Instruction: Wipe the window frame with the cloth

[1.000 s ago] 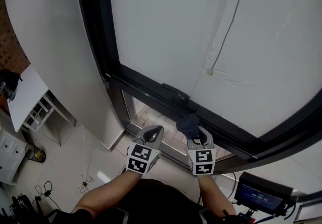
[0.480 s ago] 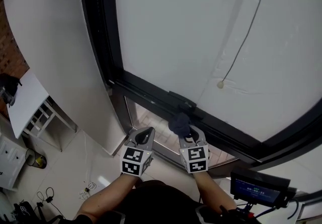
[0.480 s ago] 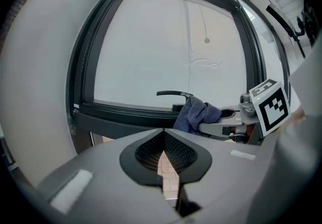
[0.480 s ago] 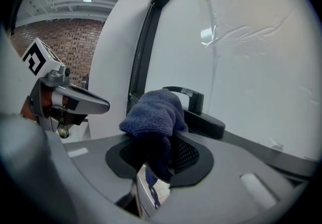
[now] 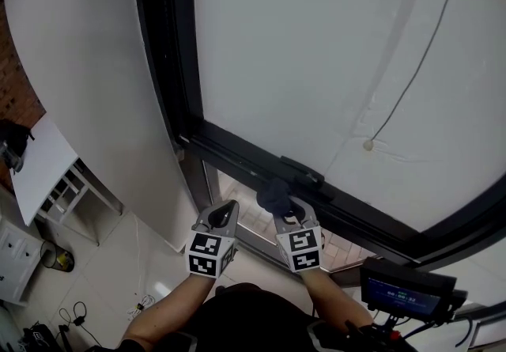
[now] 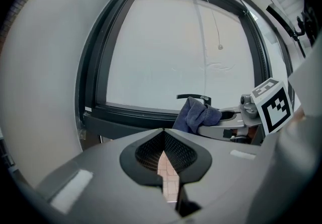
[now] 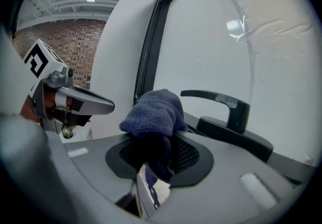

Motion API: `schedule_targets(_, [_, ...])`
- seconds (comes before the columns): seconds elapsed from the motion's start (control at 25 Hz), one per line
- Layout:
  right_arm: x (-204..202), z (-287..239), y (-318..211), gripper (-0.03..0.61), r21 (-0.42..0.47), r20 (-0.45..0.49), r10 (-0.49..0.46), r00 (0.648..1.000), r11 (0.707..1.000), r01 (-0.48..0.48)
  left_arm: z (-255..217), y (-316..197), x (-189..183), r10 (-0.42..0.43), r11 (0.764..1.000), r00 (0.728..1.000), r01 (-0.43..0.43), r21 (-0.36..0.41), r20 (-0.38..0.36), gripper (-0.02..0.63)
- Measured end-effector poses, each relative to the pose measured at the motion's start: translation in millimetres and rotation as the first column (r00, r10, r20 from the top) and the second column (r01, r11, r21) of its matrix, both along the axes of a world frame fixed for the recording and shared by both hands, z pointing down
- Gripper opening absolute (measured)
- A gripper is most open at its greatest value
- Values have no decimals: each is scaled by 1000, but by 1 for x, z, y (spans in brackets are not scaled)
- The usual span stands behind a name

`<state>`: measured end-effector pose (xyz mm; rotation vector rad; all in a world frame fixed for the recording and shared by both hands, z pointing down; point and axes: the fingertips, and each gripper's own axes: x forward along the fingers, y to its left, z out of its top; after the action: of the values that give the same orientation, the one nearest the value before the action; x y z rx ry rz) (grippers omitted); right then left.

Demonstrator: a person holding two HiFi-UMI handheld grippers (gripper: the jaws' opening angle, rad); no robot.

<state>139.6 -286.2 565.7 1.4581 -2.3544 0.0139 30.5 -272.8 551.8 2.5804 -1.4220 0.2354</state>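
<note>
A dark blue cloth (image 5: 275,195) is bunched in my right gripper (image 5: 285,212), whose jaws are shut on it; in the right gripper view the cloth (image 7: 153,117) bulges out just short of the black window handle (image 7: 229,109). The black window frame (image 5: 229,154) runs along the bottom of the pane, and the cloth sits close against its lower rail beside the handle (image 5: 304,172). My left gripper (image 5: 227,209) hangs just left of the right one, shut and holding nothing, its closed jaws (image 6: 162,140) pointing at the frame (image 6: 126,115).
A white curved wall (image 5: 87,89) stands left of the frame. A pull cord with a small knob (image 5: 368,145) hangs over the pane. White shelving (image 5: 47,176) is down on the left, a small screen (image 5: 407,291) at lower right, cables on the tiled floor (image 5: 118,263).
Both grippers have shifted left along the lower rail, the right one carrying the cloth with it. The view has swung too, so the pull cord knob now sits further right.
</note>
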Motion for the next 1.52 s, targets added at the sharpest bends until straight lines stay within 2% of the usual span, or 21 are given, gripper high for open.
schedule_targets(1.08, [-127,7,-81,118,4,8,-62,998,998,62,16,-56,-142,-133,991,991,133,0,-28,-6])
schedule_targets(1.24, [-144,2,-85,118,-7,11,-83,996,997,83,7,-58,-156,-152,988,988,153,5,-38,-6])
schedule_targets(1.52, [-171,3,-100,118,-30,38,-122,992,992,123,4,-70,-171,-172,985,985,172,10,-6,-6])
